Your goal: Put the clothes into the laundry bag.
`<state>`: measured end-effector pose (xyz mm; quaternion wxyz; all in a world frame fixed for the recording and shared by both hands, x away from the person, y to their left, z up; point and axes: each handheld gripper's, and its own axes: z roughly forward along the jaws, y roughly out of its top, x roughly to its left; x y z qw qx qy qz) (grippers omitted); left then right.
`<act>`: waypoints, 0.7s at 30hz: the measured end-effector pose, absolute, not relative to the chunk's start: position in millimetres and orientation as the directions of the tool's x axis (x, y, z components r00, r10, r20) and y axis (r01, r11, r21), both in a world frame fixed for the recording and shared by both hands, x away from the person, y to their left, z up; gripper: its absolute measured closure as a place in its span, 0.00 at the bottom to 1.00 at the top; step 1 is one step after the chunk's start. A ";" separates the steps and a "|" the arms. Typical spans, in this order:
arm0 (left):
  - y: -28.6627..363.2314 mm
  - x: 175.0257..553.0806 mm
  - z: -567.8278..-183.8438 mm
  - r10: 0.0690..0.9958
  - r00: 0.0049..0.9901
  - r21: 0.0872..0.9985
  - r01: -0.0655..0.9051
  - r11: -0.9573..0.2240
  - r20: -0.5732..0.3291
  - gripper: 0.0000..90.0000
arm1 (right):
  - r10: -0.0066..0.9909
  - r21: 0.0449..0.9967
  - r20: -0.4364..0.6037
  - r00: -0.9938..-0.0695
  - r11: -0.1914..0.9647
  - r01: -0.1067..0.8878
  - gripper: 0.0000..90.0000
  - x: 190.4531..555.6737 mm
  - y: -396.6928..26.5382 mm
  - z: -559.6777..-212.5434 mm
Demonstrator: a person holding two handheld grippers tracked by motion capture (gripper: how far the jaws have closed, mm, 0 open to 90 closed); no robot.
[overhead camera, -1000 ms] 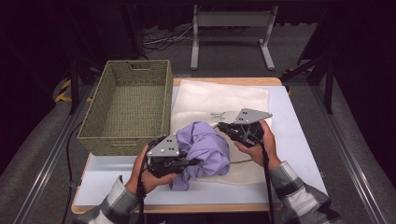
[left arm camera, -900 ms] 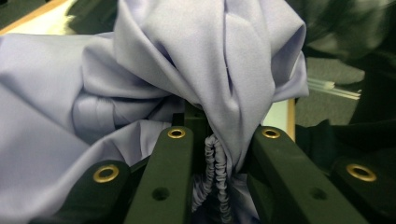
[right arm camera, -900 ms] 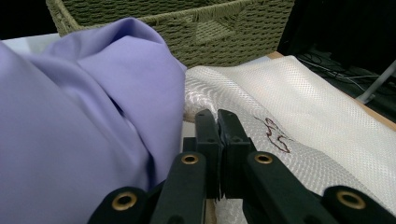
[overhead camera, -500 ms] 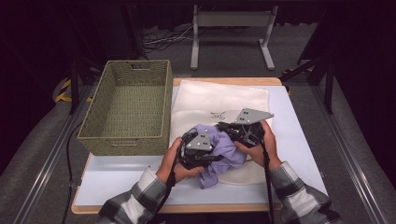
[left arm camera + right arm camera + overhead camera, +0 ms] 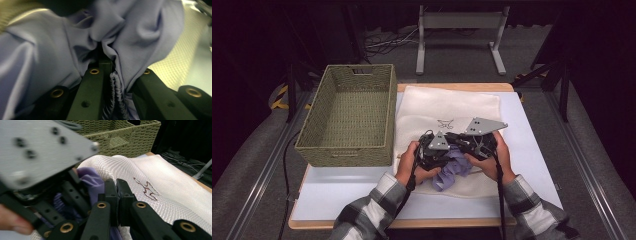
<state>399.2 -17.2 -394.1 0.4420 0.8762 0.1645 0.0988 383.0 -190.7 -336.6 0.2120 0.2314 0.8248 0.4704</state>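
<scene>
High view: both hands meet low on the table (image 5: 337, 192), and the left gripper (image 5: 438, 150) and right gripper (image 5: 472, 141) sit almost touching, the right one just beyond and to the side of the left. Bunched between and beneath them is the purple cloth (image 5: 454, 167), spilling toward the person from under the tongs. It lies on the white mesh bag (image 5: 447, 107), which spreads away past both grippers to the far table edge.

Left gripper view: its jaws are clamped on a fold of the purple cloth (image 5: 140, 37), a ribbed hem (image 5: 116, 92) squeezed in the narrow gap between them. Fabric crowds close around the jaws; the white mesh bag (image 5: 172, 57) shows off to one side.

Right gripper view: its jaws stand together, with purple cloth (image 5: 91, 180) caught at their base and beside them. The left gripper's grey plate (image 5: 42, 147) presses in close on one side.

Outward of the left gripper stands the woven basket (image 5: 349, 117), its long wall just beside the bag's edge. Bare tabletop lies open on the person's side of both tongs and outward of the right gripper, up to the table's edge.
</scene>
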 end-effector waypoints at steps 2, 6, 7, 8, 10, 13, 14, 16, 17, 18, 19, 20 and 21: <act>-19.5 403.0 -397.1 0.397 0.918 0.810 0.217 -0.545 0.021 0.92 | 0.578 0.872 -0.132 -0.805 0.454 0.183 0.98 382.3 -189.9 -336.7; -23.6 411.3 -404.8 0.448 0.894 0.816 0.249 -0.522 0.014 0.92 | 0.570 0.864 -0.132 -0.811 0.467 0.187 0.98 381.9 -188.1 -339.0; -24.2 412.4 -406.1 0.454 0.891 0.815 0.253 -0.521 0.013 0.92 | 0.570 0.863 -0.129 -0.812 0.468 0.192 0.98 382.5 -188.6 -340.2; -24.2 414.3 -408.1 0.469 0.883 0.814 0.258 -0.520 0.020 0.92 | 0.570 0.861 -0.127 -0.812 0.469 0.194 0.98 382.8 -189.1 -340.9; -23.7 417.8 -411.1 0.478 0.879 0.820 0.275 -0.501 -0.002 0.91 | 0.571 0.858 -0.125 -0.811 0.472 0.200 0.98 383.3 -190.2 -342.8; -25.3 419.2 -414.3 0.466 0.885 0.821 0.281 -0.497 -0.021 0.91 | 0.569 0.854 -0.123 -0.813 0.478 0.206 0.98 383.3 -191.1 -346.3; -25.5 419.7 -415.0 0.460 0.887 0.820 0.285 -0.496 -0.030 0.91 | 0.569 0.852 -0.123 -0.813 0.481 0.208 0.98 383.5 -191.7 -347.2; -23.9 419.5 -415.9 0.429 0.902 0.827 0.283 -0.486 -0.056 0.91 | 0.570 0.852 -0.116 -0.813 0.477 0.213 0.98 384.3 -193.3 -348.5; -23.0 418.9 -415.8 0.428 0.902 0.828 0.287 -0.482 -0.064 0.90 | 0.570 0.852 -0.116 -0.813 0.478 0.213 0.98 384.5 -194.1 -348.8; -22.6 417.8 -415.4 0.429 0.900 0.826 0.297 -0.479 -0.074 0.90 | 0.569 0.853 -0.118 -0.814 0.478 0.211 0.98 384.5 -194.5 -349.0; -22.2 416.9 -414.9 0.425 0.902 0.824 0.297 -0.483 -0.076 0.89 | 0.569 0.852 -0.119 -0.813 0.479 0.210 0.98 384.3 -194.6 -349.2; -21.6 414.7 -414.2 0.422 0.904 0.823 0.291 -0.487 -0.070 0.88 | 0.570 0.852 -0.120 -0.813 0.480 0.211 0.98 384.3 -194.6 -349.3; -20.5 412.3 -413.1 0.420 0.905 0.824 0.283 -0.492 -0.060 0.87 | 0.571 0.852 -0.117 -0.813 0.479 0.214 0.98 384.3 -194.7 -349.4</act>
